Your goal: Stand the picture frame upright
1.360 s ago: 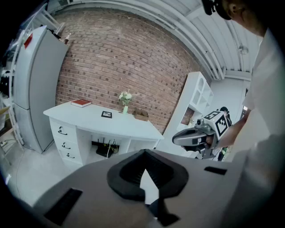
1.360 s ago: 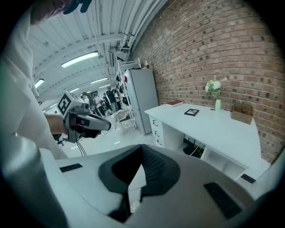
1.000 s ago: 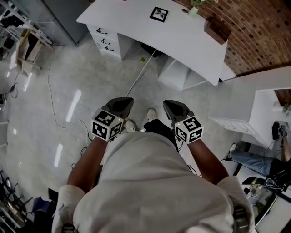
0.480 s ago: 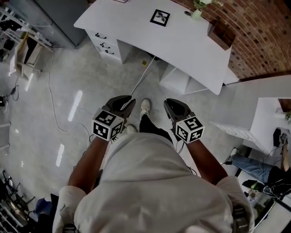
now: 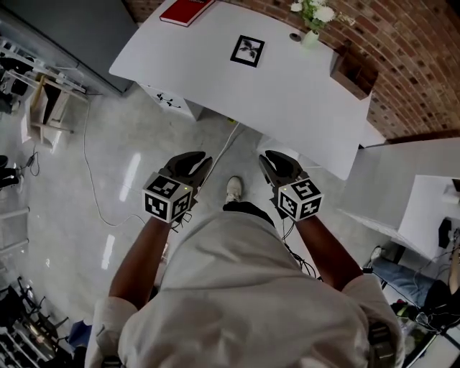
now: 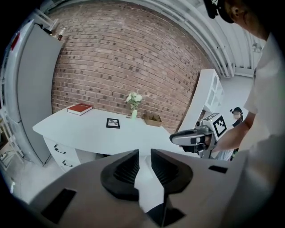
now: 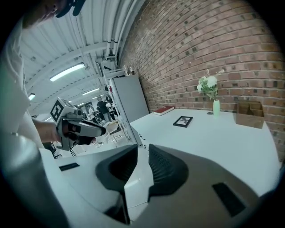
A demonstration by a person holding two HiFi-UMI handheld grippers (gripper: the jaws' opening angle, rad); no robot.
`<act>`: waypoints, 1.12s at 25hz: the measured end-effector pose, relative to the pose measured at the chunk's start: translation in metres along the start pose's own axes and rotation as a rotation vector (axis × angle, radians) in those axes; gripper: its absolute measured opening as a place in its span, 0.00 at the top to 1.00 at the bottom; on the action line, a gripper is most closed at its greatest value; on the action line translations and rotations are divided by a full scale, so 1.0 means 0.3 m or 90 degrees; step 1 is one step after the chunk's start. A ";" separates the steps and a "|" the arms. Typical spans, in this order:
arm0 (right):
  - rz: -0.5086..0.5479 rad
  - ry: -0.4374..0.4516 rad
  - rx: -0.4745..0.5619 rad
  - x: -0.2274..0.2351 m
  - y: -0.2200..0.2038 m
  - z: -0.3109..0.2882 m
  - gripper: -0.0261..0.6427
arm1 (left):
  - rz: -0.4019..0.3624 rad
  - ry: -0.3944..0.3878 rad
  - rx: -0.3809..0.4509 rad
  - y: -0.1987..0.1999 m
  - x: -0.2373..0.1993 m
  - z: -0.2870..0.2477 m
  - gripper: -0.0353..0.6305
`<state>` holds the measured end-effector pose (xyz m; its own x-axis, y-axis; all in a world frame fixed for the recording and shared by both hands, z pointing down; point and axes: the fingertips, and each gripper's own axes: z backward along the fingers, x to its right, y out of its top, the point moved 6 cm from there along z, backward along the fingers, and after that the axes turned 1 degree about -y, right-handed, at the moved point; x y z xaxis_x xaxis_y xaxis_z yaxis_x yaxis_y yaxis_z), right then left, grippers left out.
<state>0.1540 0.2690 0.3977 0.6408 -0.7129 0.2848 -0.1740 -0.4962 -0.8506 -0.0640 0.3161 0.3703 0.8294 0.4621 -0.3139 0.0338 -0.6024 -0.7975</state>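
picture frame (image 5: 247, 51): apparently flat on desk (image 5: 309, 100), well ahead of both | left gripper (image 5: 195, 162): jaws just opening, narrow gap, empty | right gripper (image 5: 275, 162): narrow gap, empty

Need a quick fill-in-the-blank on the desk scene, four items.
1. The black picture frame lies ____ on the white desk.
2. The hardcover book at the desk's corner is coloured ____.
3. The pale green vase holds ____ flowers.
4. The open wooden box stands against the ____ wall.

Missing words: flat; red; white; brick.
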 end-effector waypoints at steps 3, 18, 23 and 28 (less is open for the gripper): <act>-0.014 0.004 0.004 0.090 0.045 -0.047 0.87 | 0.007 0.003 0.002 0.062 -0.040 -0.073 0.82; -0.057 -0.064 -0.013 0.324 0.193 -0.273 0.87 | -0.003 -0.048 -0.016 0.311 -0.326 -0.327 0.83; -0.092 -0.115 -0.008 0.378 0.250 -0.395 0.87 | -0.024 -0.097 -0.036 0.406 -0.479 -0.415 0.83; -0.120 -0.162 -0.016 0.403 0.304 -0.528 0.87 | -0.038 -0.153 -0.063 0.484 -0.636 -0.492 0.83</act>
<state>0.0972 0.0590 0.4247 0.8294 -0.4621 0.3140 -0.0505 -0.6218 -0.7815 -0.1352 0.0442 0.3905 0.6682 0.6331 -0.3907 0.1434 -0.6249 -0.7675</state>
